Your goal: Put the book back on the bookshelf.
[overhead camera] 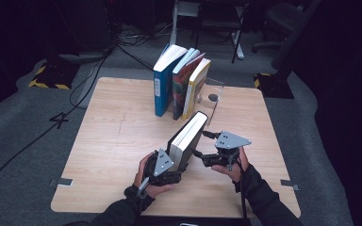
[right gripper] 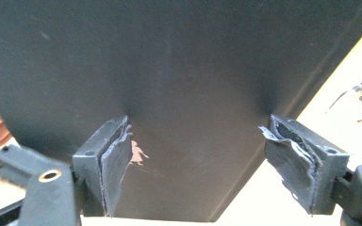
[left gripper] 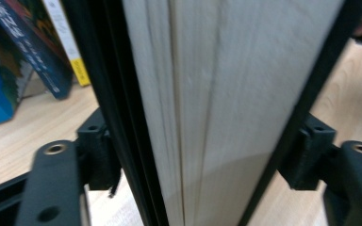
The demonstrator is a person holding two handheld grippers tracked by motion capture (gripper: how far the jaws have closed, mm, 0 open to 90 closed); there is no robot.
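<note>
A thick black-covered book [overhead camera: 189, 135] stands on its edge on the wooden table [overhead camera: 113, 141], leaning left, pale page edges up. My left gripper [overhead camera: 176, 163] holds its near end: in the left gripper view the page block [left gripper: 217, 94] runs up between the jaws and both pads [left gripper: 96, 153] sit against the black covers. My right gripper [overhead camera: 201, 145] is just right of the book, jaws level and aimed at its cover. In the right gripper view the black cover [right gripper: 169, 70] lies flat behind the worn pads [right gripper: 115, 162], which stand wide apart with nothing between them.
Three books stand in a row at the table's far middle: a blue one [overhead camera: 162, 84], a dark patterned one [overhead camera: 183, 87] and a yellow-edged one [overhead camera: 195, 87], against a clear bookend [overhead camera: 214, 94]. Cables, chairs and stands are on the floor beyond.
</note>
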